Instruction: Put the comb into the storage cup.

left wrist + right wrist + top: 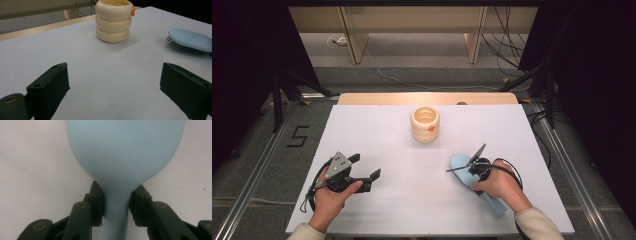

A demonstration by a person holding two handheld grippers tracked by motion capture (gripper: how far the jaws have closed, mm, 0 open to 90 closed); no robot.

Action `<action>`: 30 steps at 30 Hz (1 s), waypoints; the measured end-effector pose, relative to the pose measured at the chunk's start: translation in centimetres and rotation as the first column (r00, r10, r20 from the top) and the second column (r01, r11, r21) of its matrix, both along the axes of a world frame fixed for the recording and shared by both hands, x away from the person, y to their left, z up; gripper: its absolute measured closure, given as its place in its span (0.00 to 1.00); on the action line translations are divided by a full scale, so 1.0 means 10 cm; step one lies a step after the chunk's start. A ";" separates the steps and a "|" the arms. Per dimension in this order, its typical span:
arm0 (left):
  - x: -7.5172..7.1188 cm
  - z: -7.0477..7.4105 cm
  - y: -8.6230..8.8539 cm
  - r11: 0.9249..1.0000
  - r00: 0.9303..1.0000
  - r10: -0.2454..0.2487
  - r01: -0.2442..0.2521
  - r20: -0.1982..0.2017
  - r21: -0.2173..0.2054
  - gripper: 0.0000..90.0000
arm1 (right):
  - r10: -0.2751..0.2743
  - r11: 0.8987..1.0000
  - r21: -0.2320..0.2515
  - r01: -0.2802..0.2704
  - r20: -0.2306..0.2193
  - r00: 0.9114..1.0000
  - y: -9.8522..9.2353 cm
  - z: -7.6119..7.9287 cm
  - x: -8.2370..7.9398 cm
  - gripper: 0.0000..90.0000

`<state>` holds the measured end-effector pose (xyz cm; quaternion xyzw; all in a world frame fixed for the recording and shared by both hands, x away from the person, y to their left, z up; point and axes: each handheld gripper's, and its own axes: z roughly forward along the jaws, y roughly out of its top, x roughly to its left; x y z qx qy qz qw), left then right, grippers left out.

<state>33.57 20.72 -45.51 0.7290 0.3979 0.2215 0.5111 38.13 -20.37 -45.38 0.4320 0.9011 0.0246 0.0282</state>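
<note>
Pale blue hairbrush point(460, 166) lying bristles down on the white table point(412, 200), at about four o'clock from the cream ringed holder point(425, 124). Right gripper point(115, 202) clamped on the brush's neck, pads pressing both sides. Left gripper point(366, 172) at eight o'clock from the holder, jaws wide apart, nothing between.

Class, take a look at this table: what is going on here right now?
A person works at a white table with a gripper in each hand. The right gripper has its jaws closed on the neck of a light blue hairbrush, which lies bristles down on the table. The left gripper rests open, holding nothing. A cream ringed cup stands apart at the back.
</note>
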 end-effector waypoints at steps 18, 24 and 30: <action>0.00 0.00 0.00 1.000 1.000 -0.001 0.001 -0.001 0.000 0.09 | -0.002 1.000 0.030 0.002 -0.002 1.000 -0.04 0.01 0.00 0.78; 0.00 0.00 0.00 1.000 1.000 0.000 0.000 -0.002 0.001 0.09 | -0.003 0.999 0.038 0.003 -0.003 1.000 -0.05 0.01 -0.01 0.78; 0.00 0.00 0.01 1.000 1.000 0.001 -0.001 -0.002 0.002 0.09 | -0.006 0.999 0.043 0.006 0.000 1.000 -0.06 0.01 -0.01 0.78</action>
